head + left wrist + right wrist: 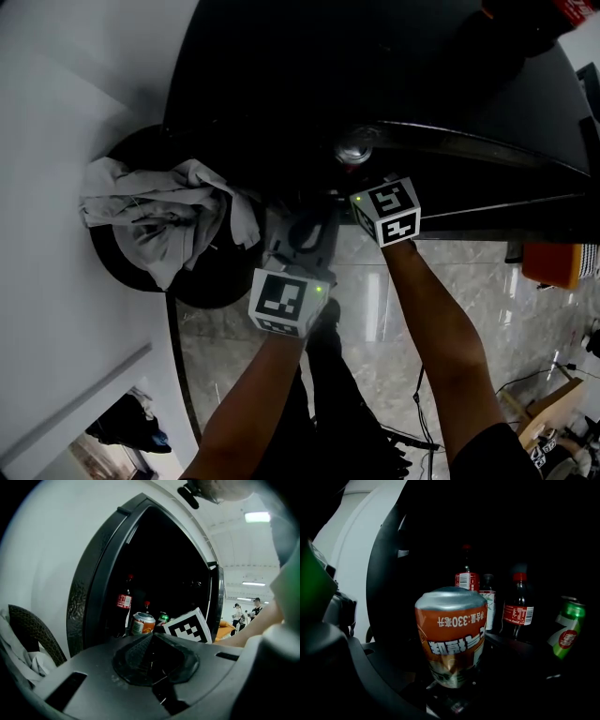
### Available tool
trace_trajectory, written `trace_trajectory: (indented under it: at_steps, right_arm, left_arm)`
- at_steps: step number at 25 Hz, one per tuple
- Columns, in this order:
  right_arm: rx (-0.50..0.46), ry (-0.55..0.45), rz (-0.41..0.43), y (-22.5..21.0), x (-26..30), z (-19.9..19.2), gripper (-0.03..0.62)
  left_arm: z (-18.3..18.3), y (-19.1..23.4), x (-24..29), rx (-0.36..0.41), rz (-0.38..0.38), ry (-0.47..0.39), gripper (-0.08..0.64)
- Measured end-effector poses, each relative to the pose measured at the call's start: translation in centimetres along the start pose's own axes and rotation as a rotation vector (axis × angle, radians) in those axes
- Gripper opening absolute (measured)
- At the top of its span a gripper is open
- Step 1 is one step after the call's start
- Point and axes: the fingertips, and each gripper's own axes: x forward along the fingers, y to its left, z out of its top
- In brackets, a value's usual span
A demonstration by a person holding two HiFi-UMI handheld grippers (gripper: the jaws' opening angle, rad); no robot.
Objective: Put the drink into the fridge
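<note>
Right tongs [449,677] are clamping the orange can [451,634] low on its body and holding it at the mouth of the open fridge [384,569], not set down on anything yet. Left tongs [151,644] are sitting pinched together with nothing in them, hanging back on the near side. What's bugging me is that the cola bottles [467,581] are standing just beyond the can and a green can [566,631] is leaning off to the right. Pushing straight in is probably risking a knock that tips one over. The can's print is also reading upside down while the bottles are standing cap up, so I'm guessing it's being held inverted and might wobble when let go. With the grip that low, it could be swinging a bit too. The hard part is that the inside of the fridge is going nearly black. I'm not making out the shelf surface, any free spot, or how the pads are sitting on the can.
</note>
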Motion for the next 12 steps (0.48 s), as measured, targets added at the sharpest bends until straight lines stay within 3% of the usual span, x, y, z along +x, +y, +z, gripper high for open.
trace_trajectory:
  at_steps: [12]
  right_arm:
    - [0.003,0.030,-0.029,-0.27,0.77,-0.51,0.311]
  left_arm:
    - [-0.30,-0.42,0.06,-0.002,-0.008,0.007,0.011]
